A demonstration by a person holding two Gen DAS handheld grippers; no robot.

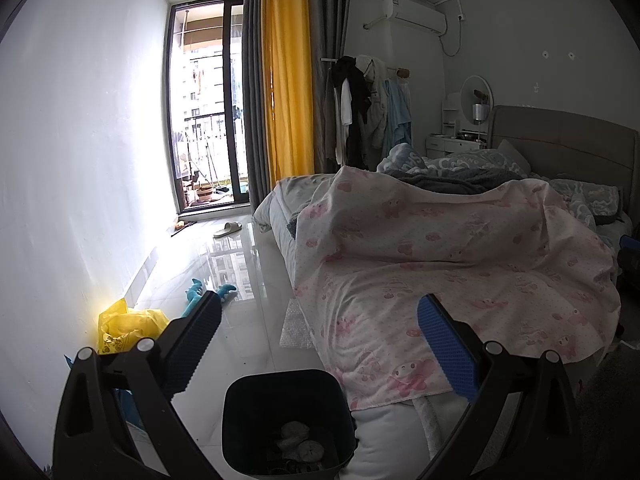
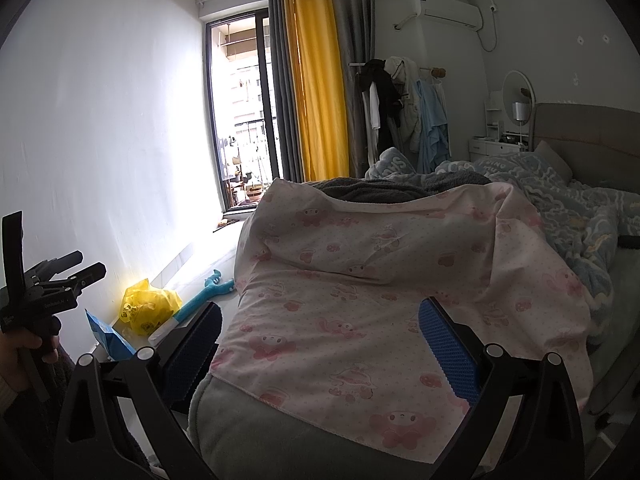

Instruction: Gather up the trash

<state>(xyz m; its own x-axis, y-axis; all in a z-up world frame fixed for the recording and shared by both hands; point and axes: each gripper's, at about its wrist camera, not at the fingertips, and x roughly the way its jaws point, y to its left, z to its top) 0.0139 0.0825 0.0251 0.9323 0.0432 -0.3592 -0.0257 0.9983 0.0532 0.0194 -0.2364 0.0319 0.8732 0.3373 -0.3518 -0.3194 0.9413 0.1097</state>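
Dark trash bin (image 1: 288,424) on floor at bed foot, below my left claw (image 1: 320,344); bottom rim cut off, crumpled pale wads inside, hard to identify. Yellow bag (image 1: 124,326) against wall, half hidden behind finger. My left claw spread wide, empty. My right claw (image 2: 320,344) spread wide over pink quilt (image 2: 380,280), empty.

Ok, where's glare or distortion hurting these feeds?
Left wrist view: balcony door blows out, washing the wall white and mirroring on the floor tiles; bin interior is dim. Right wrist view: same window glare, bed evenly lit; both bend and darken at the edges.
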